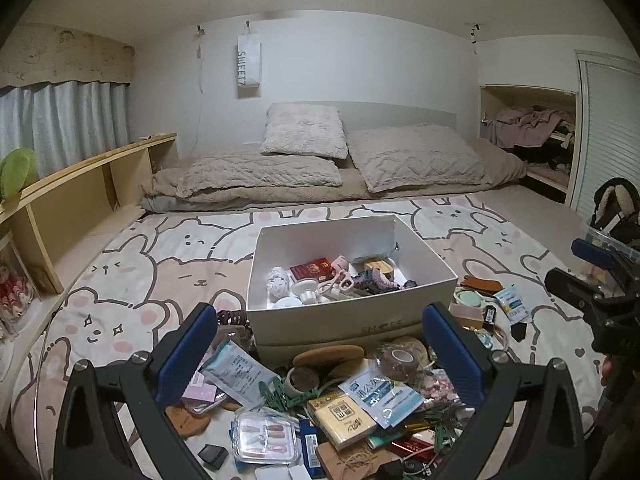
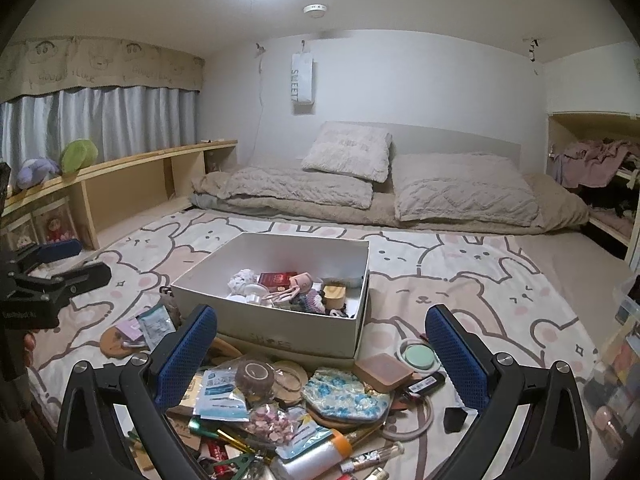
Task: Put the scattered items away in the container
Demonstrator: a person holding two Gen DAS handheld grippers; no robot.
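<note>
On the bunny-print bed cover [image 1: 168, 256], the white box [image 1: 340, 312] sits partly filled beyond both grippers, whose fingers [image 1: 188, 348] are spread and empty. Scattered items [image 2: 280, 412] crowd its near side: a tape roll [image 2: 254, 376], a floral pouch [image 2: 344, 396], perhaps mask packets [image 1: 380, 394].

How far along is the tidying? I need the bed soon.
Partly done: the white box already holds a red booklet, pink scissors and other bits. Nothing is in hand; the left gripper and right gripper both hover with jaws open. Most remains: a pile in front of the box, including a tape roll, floral pouch and nail case.
</note>
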